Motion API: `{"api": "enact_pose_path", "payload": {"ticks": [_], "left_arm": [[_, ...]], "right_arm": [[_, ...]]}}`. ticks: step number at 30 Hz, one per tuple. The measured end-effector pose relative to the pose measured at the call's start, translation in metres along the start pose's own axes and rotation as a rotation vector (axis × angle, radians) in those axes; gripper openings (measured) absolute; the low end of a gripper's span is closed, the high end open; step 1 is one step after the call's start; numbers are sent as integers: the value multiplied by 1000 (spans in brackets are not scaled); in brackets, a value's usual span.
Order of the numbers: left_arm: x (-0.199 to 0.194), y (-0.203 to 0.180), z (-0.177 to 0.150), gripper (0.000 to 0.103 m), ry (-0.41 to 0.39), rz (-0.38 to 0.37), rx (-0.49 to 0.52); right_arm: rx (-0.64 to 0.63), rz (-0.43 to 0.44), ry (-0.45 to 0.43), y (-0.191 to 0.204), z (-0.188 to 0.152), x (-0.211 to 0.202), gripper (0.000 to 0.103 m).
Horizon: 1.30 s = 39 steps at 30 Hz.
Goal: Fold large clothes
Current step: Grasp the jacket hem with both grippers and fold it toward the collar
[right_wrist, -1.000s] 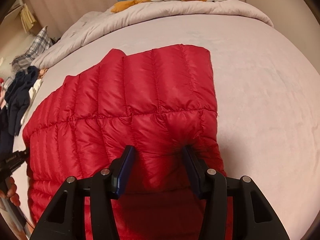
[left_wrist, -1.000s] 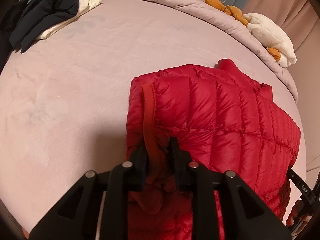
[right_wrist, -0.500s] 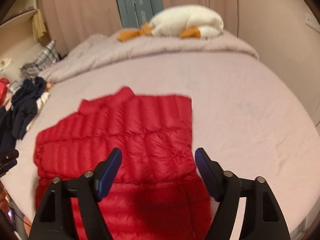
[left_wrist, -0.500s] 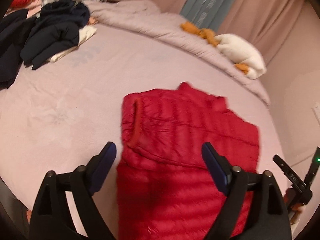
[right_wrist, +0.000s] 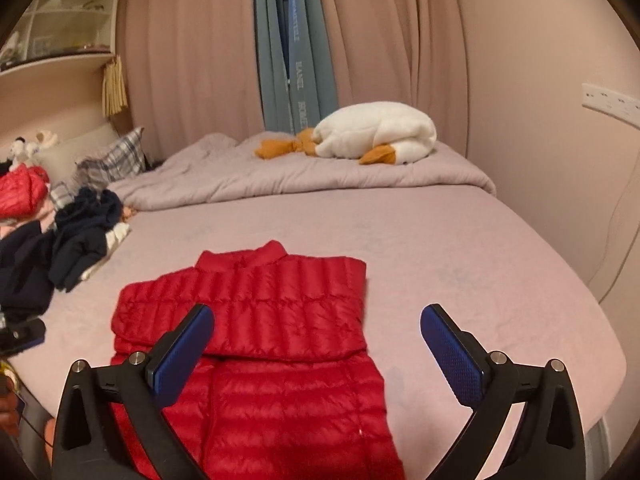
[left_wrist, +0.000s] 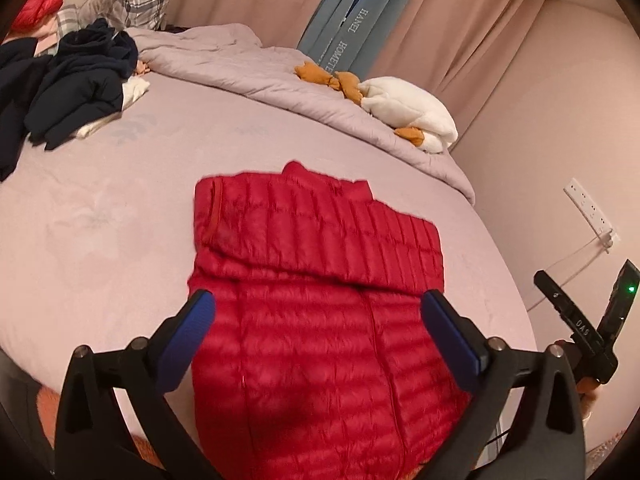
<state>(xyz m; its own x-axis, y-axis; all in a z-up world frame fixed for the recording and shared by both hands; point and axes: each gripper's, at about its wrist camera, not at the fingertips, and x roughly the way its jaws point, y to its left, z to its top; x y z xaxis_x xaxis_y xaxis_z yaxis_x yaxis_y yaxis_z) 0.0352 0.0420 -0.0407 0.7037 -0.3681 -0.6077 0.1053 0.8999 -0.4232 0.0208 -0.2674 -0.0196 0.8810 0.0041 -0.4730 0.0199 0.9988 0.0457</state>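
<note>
A red quilted puffer jacket (left_wrist: 316,292) lies flat on a bed (left_wrist: 100,220) covered with a pale lilac sheet, and it serves as the landmark here. Its upper part is folded down over the body, so a doubled band of red quilting with a small stand-up collar at its far edge lies across the jacket, while the single-layer lower part runs toward the cameras. The left hand-held gripper (left_wrist: 318,320) hangs above the near part of the jacket with its two blue-padded fingers spread wide, one to each side of the garment, holding nothing. The right hand-held gripper (right_wrist: 316,338) is also spread wide and empty, raised above the jacket's right near edge; its left finger (right_wrist: 182,342) overlaps the red fabric in view and its right finger (right_wrist: 452,354) sits over bare sheet. Beyond the jacket, a rumpled lilac duvet (right_wrist: 280,178) lies along the far side of the bed, and a white and orange plush goose (right_wrist: 372,132) rests on it. To the left of the jacket, well apart from it, sits a heap of dark navy clothes (left_wrist: 76,80). Behind the bed hang pinkish curtains (right_wrist: 192,48).
</note>
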Motion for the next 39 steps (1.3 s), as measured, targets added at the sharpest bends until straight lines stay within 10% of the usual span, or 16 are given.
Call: {"api": "enact_pose_path", "payload": {"ticks": [17, 39], "left_arm": [[30, 68, -104, 102, 239, 63, -166], [55, 81, -149, 92, 349, -4, -167]], "right_arm": [[81, 28, 275, -46, -104, -4, 102], [186, 146, 518, -72, -173, 20, 84]]}}
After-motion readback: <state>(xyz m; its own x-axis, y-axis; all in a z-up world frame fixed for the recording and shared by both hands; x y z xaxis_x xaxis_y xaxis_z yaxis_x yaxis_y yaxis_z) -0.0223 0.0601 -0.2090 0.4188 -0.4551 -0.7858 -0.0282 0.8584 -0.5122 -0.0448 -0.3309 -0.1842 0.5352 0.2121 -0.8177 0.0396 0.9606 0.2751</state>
